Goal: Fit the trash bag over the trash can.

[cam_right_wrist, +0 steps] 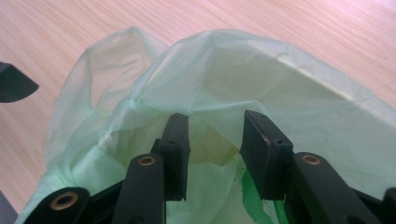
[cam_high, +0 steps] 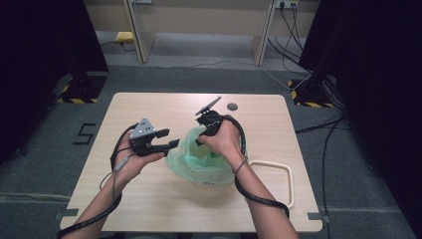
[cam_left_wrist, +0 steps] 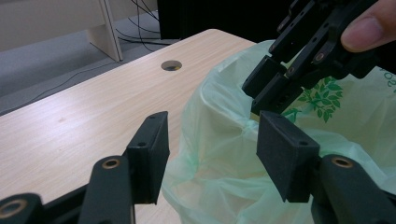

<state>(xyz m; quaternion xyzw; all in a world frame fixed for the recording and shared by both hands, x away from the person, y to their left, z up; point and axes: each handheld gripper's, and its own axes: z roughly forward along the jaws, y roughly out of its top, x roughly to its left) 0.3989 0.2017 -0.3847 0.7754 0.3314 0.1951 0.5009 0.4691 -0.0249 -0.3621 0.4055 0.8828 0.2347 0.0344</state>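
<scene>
A pale green see-through plastic bag (cam_high: pixel 199 168) stands open-mouthed in the middle of the wooden table (cam_high: pixel 149 199). My left gripper (cam_high: pixel 169 139) hovers at the bag's left side. In the left gripper view its jaws (cam_left_wrist: pixel 212 154) stand wide apart, with the bag's rim (cam_left_wrist: pixel 210 116) in the gap and neither pad pressing on it. My right gripper (cam_high: pixel 199 141) points down into the bag's mouth from the far side. Its jaws (cam_right_wrist: pixel 215 149) are apart over the bag's inside (cam_right_wrist: pixel 233 70). The right gripper (cam_left_wrist: pixel 267 91) also shows above the rim in the left gripper view.
A white rectangular tray (cam_high: pixel 290 184) lies at the table's right front corner. A round cable hole (cam_high: pixel 232 106) sits near the far edge. Cables trail from both grippers along the forearms. Dark curtains and stand bases flank the table.
</scene>
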